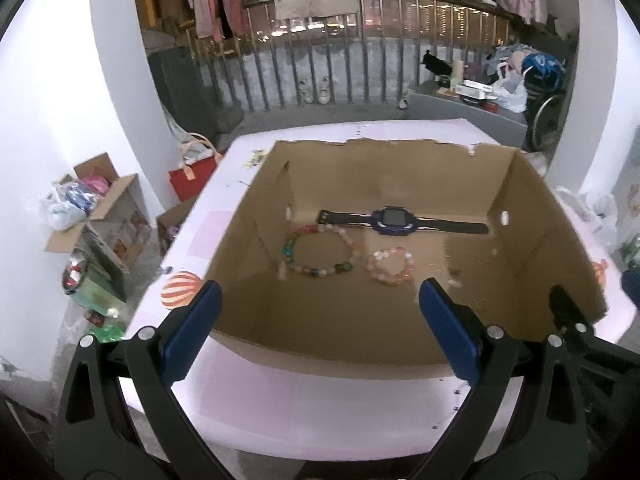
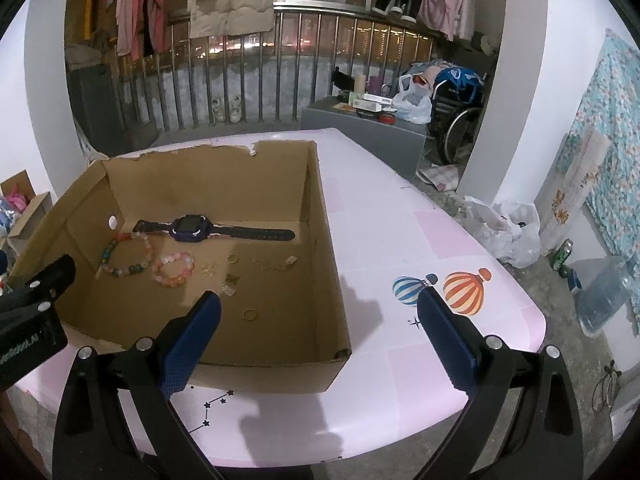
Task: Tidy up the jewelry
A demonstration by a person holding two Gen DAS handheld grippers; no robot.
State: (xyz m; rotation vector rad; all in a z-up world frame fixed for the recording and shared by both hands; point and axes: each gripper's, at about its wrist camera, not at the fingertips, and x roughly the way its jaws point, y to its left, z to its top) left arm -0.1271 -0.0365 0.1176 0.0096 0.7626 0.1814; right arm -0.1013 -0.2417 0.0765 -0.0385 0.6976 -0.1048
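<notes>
Inside the cardboard box (image 2: 316, 216) on the pink table (image 2: 400, 240): one watch (image 2: 192, 229), two bead bracelets (image 2: 173, 269), small gold rings (image 2: 250, 314). Left gripper (image 1: 320, 308) and right gripper (image 2: 320, 312) both spread wide, empty.

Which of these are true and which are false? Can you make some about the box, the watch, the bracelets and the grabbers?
1. The watch lies flat inside the cardboard box. True.
2. The left gripper is holding a bracelet. False: it is open and holds nothing.
3. Two bead bracelets, a big colourful bracelet and a small pink bracelet, lie in the box. True.
4. The watch sits outside the box on the pink table. False: it is in the box.
5. The right gripper is open. True.
6. A gold ring hangs from the right gripper. False: it lies on the box floor.
</notes>
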